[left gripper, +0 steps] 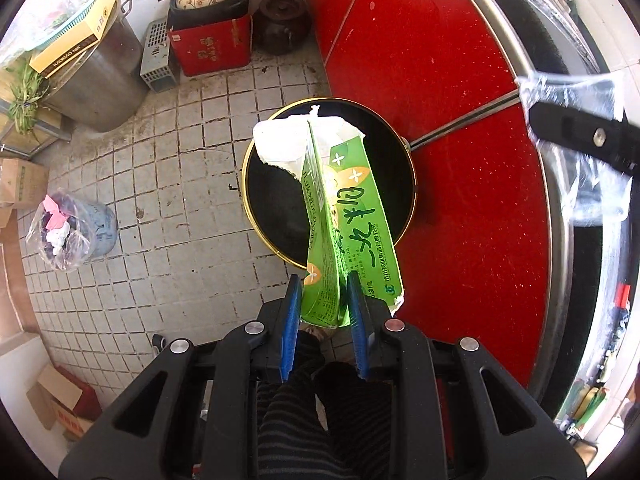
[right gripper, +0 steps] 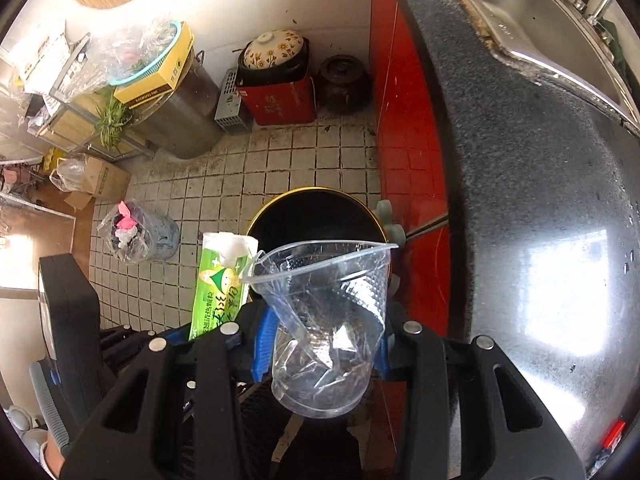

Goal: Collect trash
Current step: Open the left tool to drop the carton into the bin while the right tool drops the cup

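My left gripper [left gripper: 324, 280] points down and is shut on a torn green carton [left gripper: 352, 208] with a white inside. The carton hangs over a round black bin [left gripper: 256, 216] with a gold rim, standing on the tiled floor. In the right wrist view my right gripper [right gripper: 326, 328] is shut on a crumpled clear plastic cup [right gripper: 328, 300], held above the same bin [right gripper: 280, 200]. The carton [right gripper: 218, 292] hangs just left of the cup. One finger of the right gripper [left gripper: 580, 134] with the clear cup shows at the upper right of the left wrist view.
A red cabinet [left gripper: 440, 80] under a dark stone counter [right gripper: 540, 160] borders the bin on the right. A small bagged waste bin [left gripper: 76, 232] stands to the left. A steel pot [left gripper: 100, 80], a red box [left gripper: 212, 46] and a brown jar [left gripper: 282, 20] line the far wall.
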The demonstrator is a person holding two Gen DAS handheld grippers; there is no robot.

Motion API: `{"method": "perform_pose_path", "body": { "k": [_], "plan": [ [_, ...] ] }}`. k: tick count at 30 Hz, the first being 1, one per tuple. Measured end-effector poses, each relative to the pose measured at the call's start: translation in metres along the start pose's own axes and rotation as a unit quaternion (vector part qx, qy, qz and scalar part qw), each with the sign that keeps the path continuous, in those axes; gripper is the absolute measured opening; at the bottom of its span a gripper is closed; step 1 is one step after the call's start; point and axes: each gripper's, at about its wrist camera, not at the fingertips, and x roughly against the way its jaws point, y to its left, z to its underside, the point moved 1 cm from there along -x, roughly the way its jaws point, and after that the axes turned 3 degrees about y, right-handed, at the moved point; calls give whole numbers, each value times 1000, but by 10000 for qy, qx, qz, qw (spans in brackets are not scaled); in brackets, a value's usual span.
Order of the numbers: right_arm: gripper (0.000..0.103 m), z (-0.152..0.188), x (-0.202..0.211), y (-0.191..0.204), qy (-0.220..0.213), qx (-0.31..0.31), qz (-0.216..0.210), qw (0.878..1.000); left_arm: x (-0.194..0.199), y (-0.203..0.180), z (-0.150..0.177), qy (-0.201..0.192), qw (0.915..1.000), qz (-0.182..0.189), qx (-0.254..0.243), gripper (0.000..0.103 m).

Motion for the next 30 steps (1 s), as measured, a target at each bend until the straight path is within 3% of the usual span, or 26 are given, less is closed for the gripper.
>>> {"method": "perform_pose_path", "body": {
  "k": [10, 26, 28, 30],
  "plan": [
    [39, 1, -37, 9, 142, 115, 113, 9998, -20, 1, -9, 76, 9999, 83, 51, 23],
    [43, -4, -50, 5, 214, 27, 68, 9997, -26, 0, -17, 132, 9999, -40, -31, 23],
    [51, -7, -52, 2, 222, -74, 48, 9997, -28, -2, -19, 130, 9998, -114, -80, 27],
    [56, -9, -53, -1, 234, -175, -23, 9996, -27, -3, -21, 113, 9999, 78, -35, 49]
  ]
}}
